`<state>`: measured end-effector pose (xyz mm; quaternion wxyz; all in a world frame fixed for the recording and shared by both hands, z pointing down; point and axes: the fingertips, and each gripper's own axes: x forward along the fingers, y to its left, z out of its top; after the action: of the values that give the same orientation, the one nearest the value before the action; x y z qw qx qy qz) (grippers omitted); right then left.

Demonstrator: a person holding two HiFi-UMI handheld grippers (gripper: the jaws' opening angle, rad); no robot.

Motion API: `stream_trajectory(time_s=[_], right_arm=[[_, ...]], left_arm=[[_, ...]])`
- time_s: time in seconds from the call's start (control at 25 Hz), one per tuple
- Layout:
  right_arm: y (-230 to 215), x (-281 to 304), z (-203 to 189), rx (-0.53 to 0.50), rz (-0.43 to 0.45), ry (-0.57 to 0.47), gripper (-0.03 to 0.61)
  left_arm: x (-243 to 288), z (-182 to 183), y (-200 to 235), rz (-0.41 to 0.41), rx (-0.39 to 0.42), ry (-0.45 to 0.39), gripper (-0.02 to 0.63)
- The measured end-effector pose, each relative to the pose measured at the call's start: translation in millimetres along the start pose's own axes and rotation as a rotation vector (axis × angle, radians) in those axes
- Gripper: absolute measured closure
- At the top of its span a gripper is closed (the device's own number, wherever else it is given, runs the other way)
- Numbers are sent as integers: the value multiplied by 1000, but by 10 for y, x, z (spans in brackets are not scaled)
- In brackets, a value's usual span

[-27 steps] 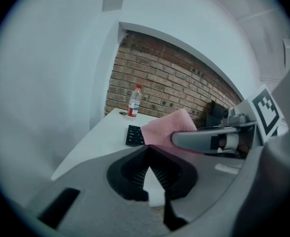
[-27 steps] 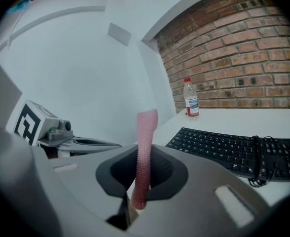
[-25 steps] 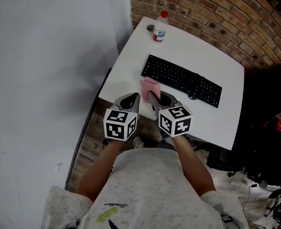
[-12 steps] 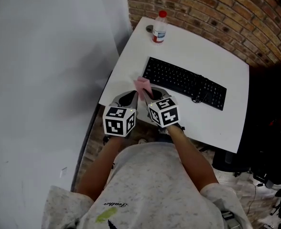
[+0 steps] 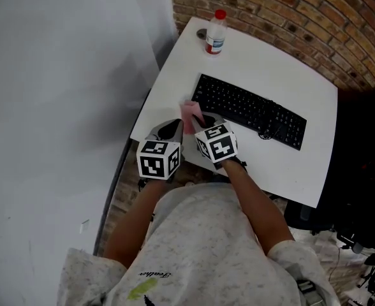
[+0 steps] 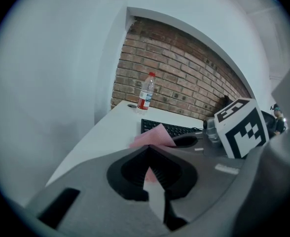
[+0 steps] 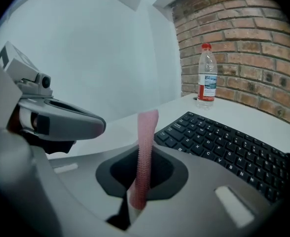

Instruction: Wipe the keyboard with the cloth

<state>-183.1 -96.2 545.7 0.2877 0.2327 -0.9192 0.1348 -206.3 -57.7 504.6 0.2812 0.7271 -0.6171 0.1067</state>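
Observation:
A black keyboard [image 5: 251, 111] lies slantwise across the white table [image 5: 283, 62]. My right gripper [image 5: 202, 123] is shut on a pink cloth [image 5: 191, 113], which stands up from the jaws just off the keyboard's near left corner. In the right gripper view the cloth [image 7: 146, 132] rises edge-on between the jaws, with the keyboard [image 7: 224, 147] to its right. My left gripper [image 5: 173, 130] hovers over the table's near left edge, close beside the right one, its jaws shut with nothing in them. The left gripper view shows the cloth [image 6: 153, 137] just past the left gripper [image 6: 148, 151].
A plastic water bottle [image 5: 215, 32] with a red cap stands at the table's far left corner, next to a small round lid. A brick wall [image 5: 283, 11] runs behind the table, and a pale wall is to the left. Dark equipment and cables lie on the floor at right.
The right gripper has lifted the pink cloth off the table and drawn a little left, closer to the left gripper. The left gripper has hardly moved.

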Motion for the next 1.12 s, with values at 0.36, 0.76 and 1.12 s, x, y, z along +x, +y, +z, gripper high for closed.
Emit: stream_trajectory(time_s=[0.36, 0.76, 1.12], right_arm=[[-126, -23, -110, -2, -11, 29, 557], [-292, -177, -207, 24, -63, 27, 555], [-428, -350, -318, 38, -122, 34, 555]], left_arm=[[116, -8, -76, -10, -4, 10, 621], [182, -58, -221, -51, 17, 35, 621], [211, -78, -347, -92, 40, 44, 621]])
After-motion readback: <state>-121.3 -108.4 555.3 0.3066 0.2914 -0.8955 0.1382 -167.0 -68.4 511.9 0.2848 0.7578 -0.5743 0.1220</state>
